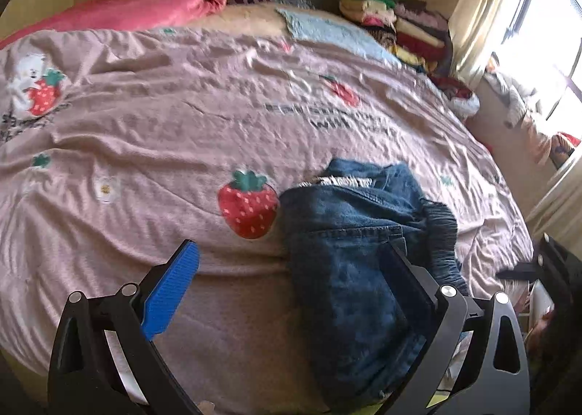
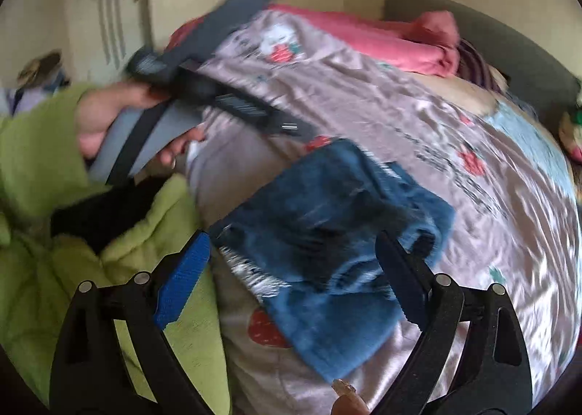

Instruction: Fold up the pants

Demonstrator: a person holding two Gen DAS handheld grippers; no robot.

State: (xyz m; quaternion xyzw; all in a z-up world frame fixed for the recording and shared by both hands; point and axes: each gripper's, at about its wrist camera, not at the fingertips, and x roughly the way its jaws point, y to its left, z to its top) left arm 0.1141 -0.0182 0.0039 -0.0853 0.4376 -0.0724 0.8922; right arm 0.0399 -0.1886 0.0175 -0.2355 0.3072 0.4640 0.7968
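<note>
Blue denim pants point(image 1: 349, 262) lie in a folded bundle on the pink strawberry-print bedspread point(image 1: 163, 116), with a frayed white hem on top. My left gripper point(image 1: 293, 247) hangs open just above them; its blue-padded finger point(image 1: 171, 291) is over bare sheet and the other finger is over the denim. In the right wrist view the pants point(image 2: 327, 218) lie below my right gripper point(image 2: 291, 234), whose jaws stand wide apart with nothing pinched. A hand point(image 2: 109, 113) in a green sleeve holds the left gripper point(image 2: 232, 102) at the upper left, blurred.
A pink blanket point(image 1: 163, 0) is bunched at the head of the bed beside a pale blue pillow point(image 1: 327, 29). Stacked folded clothes point(image 1: 400, 22) sit at the far right corner by the curtain and window point(image 1: 545, 32). A green padded jacket point(image 2: 127, 251) fills the lower left.
</note>
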